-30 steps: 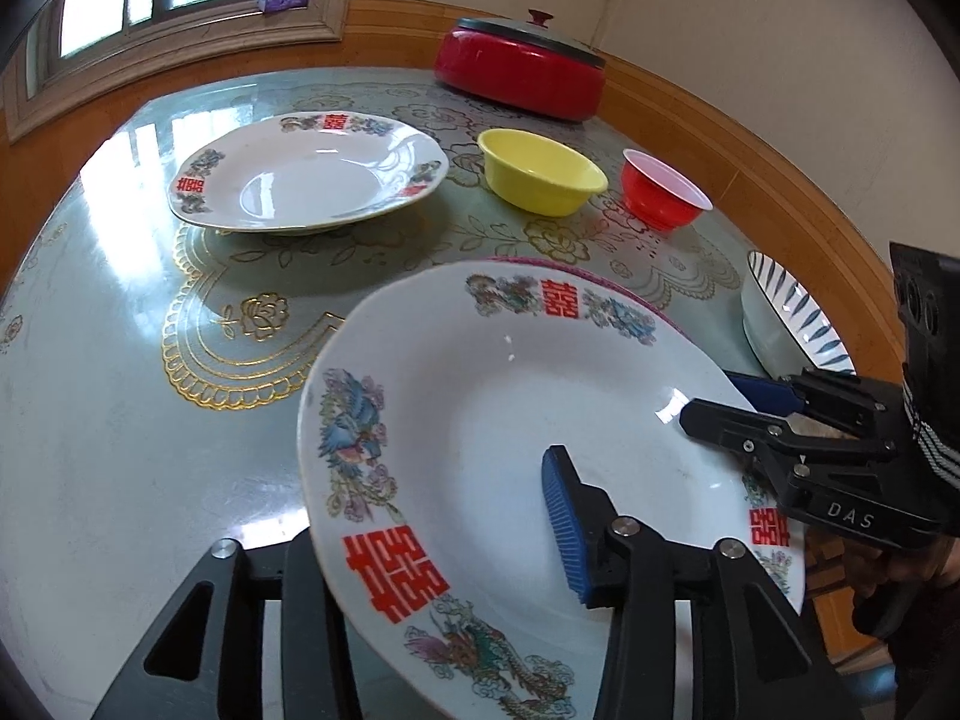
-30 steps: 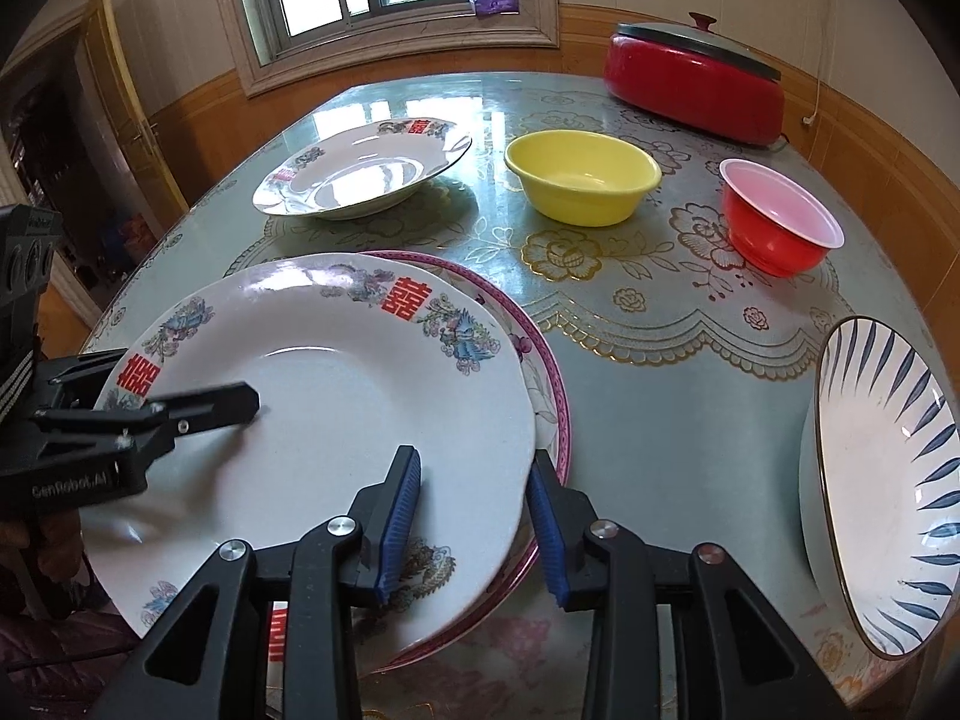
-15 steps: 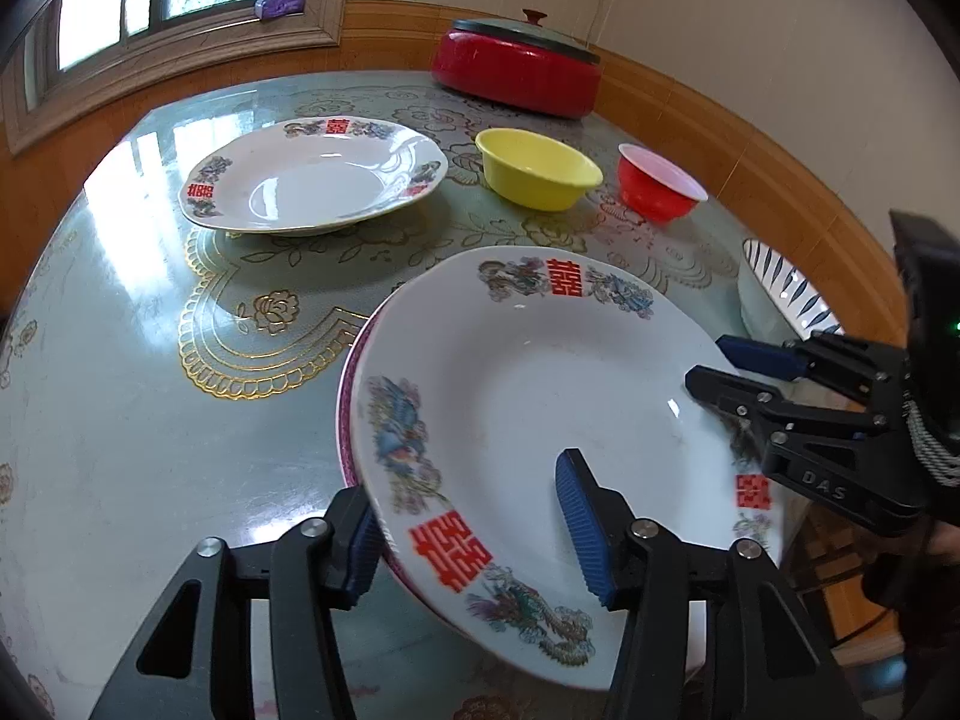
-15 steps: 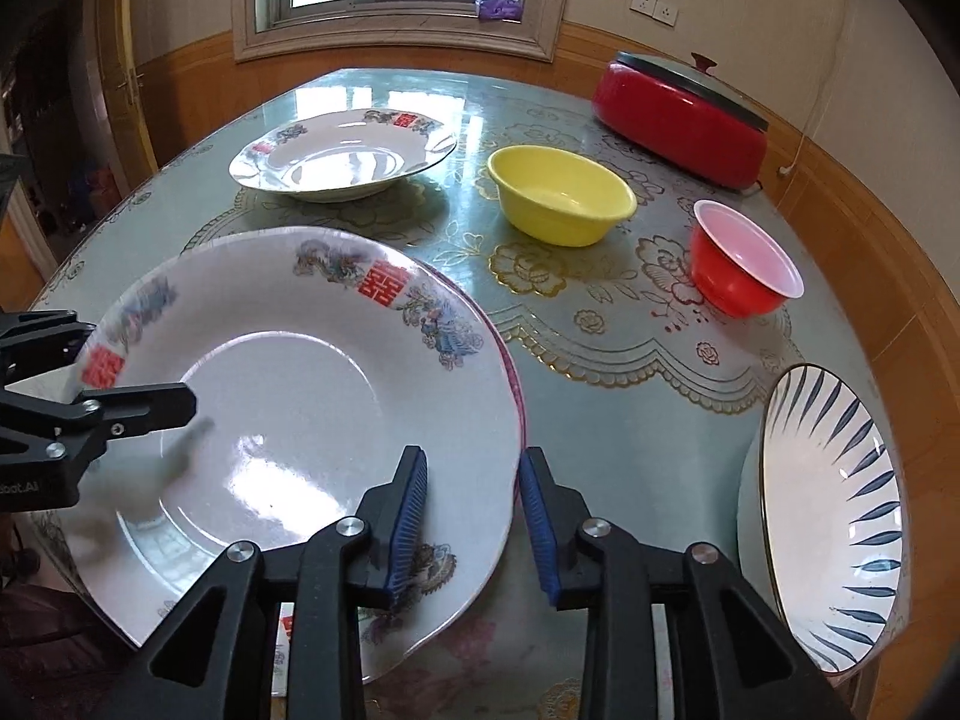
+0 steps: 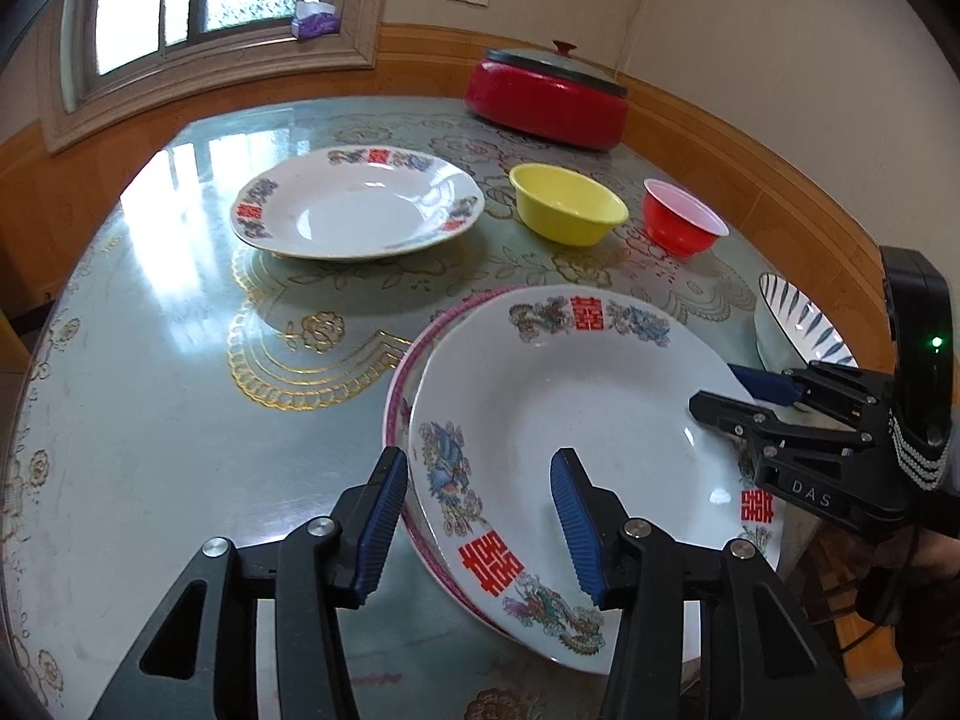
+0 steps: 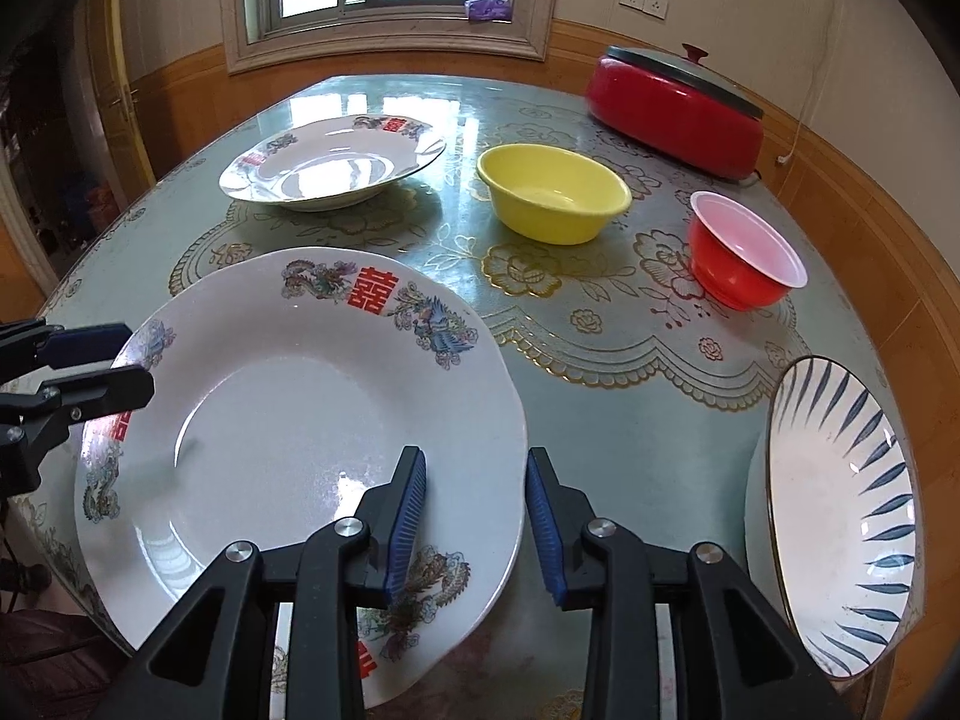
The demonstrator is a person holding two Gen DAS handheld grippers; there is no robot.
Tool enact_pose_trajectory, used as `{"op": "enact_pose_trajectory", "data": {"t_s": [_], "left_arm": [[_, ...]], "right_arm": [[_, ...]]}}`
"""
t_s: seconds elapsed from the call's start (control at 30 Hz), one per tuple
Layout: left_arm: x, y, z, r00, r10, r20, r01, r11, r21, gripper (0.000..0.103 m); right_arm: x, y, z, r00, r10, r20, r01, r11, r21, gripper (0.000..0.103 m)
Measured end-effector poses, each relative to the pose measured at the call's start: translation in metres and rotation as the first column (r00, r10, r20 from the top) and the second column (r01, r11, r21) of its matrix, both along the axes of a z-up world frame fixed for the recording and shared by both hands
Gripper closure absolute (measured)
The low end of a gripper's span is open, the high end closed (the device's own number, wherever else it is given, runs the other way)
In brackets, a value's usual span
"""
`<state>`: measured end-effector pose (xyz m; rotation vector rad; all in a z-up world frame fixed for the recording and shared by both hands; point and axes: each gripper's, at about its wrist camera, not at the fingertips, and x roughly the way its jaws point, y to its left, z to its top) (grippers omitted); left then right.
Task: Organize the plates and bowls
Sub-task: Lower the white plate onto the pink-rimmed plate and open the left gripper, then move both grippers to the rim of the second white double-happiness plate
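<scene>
A white plate with red characters (image 5: 600, 408) (image 6: 300, 420) lies on a pink-rimmed plate (image 5: 399, 384) at the table's near edge. My left gripper (image 5: 480, 516) straddles its near-left rim. Its jaws are closing, with a gap still showing between the pads and the rim. My right gripper (image 6: 477, 522) is shut on the plate's right rim, one finger inside and one outside. From the left wrist view that gripper (image 5: 717, 389) pinches the rim from the right. A second matching plate (image 5: 354, 204) sits farther back, beside a yellow bowl (image 5: 567, 204) and a red bowl (image 5: 684, 225).
A blue-striped bowl (image 6: 840, 504) stands at the right edge of the green glass-topped table (image 5: 150, 360). A red lidded electric pot (image 5: 546, 96) sits at the back right. A window and wood-panelled wall lie behind the table.
The white plate, raised and tilted a second ago, has come down onto the pink-rimmed plate. My left jaws have widened off its rim. The right jaws kept their hold.
</scene>
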<state>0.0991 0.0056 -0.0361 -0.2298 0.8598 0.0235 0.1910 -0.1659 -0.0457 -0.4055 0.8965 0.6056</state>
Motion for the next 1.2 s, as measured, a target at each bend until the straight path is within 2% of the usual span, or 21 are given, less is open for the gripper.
{"op": "enact_pose_trajectory", "data": {"t_s": [0.07, 0.2, 0.3, 0.37, 0.47, 0.73, 0.87, 1.07, 1.2], "left_arm": [[-0.001, 0.001, 0.002, 1.0, 0.023, 0.01, -0.023, 1.0, 0.02, 0.049], [-0.004, 0.008, 0.005, 0.995, 0.096, 0.02, -0.097, 0.995, 0.036, 0.049], [-0.008, 0.014, 0.009, 0.989, 0.142, 0.03, -0.143, 0.989, 0.036, 0.048], [-0.011, 0.015, 0.011, 0.984, 0.173, 0.037, -0.175, 0.984, 0.044, 0.044], [-0.014, 0.016, 0.012, 0.976, 0.215, 0.038, -0.217, 0.975, 0.046, 0.042], [-0.009, 0.009, 0.014, 0.962, 0.274, 0.022, -0.275, 0.959, 0.064, 0.041], [-0.005, 0.012, 0.018, 0.964, 0.266, 0.02, -0.267, 0.962, 0.062, 0.035], [0.011, 0.03, 0.021, 0.974, 0.225, 0.017, -0.226, 0.97, 0.09, 0.035], [0.019, 0.041, 0.027, 0.984, 0.176, 0.036, -0.178, 0.978, 0.108, 0.035]], "right_arm": [[0.002, 0.001, 0.0, 1.0, 0.006, -0.001, -0.006, 1.0, 0.003, 0.068], [0.007, 0.002, 0.001, 1.0, 0.008, -0.004, -0.008, 1.0, 0.011, 0.07], [0.013, 0.001, 0.009, 1.0, 0.011, -0.021, -0.01, 0.999, 0.049, 0.069], [0.018, -0.003, 0.015, 1.0, 0.008, -0.029, -0.006, 0.996, 0.084, 0.069], [0.021, -0.003, 0.022, 0.999, 0.027, -0.034, -0.023, 0.993, 0.117, 0.069], [0.032, 0.008, 0.031, 0.99, 0.088, -0.108, -0.066, 0.978, 0.197, 0.069], [0.038, 0.014, 0.038, 0.984, 0.092, -0.152, -0.052, 0.967, 0.251, 0.069], [0.043, 0.021, 0.042, 0.975, 0.039, -0.22, 0.036, 0.945, 0.326, 0.068], [0.049, 0.031, 0.043, 0.965, -0.012, -0.262, 0.104, 0.934, 0.341, 0.065]]}}
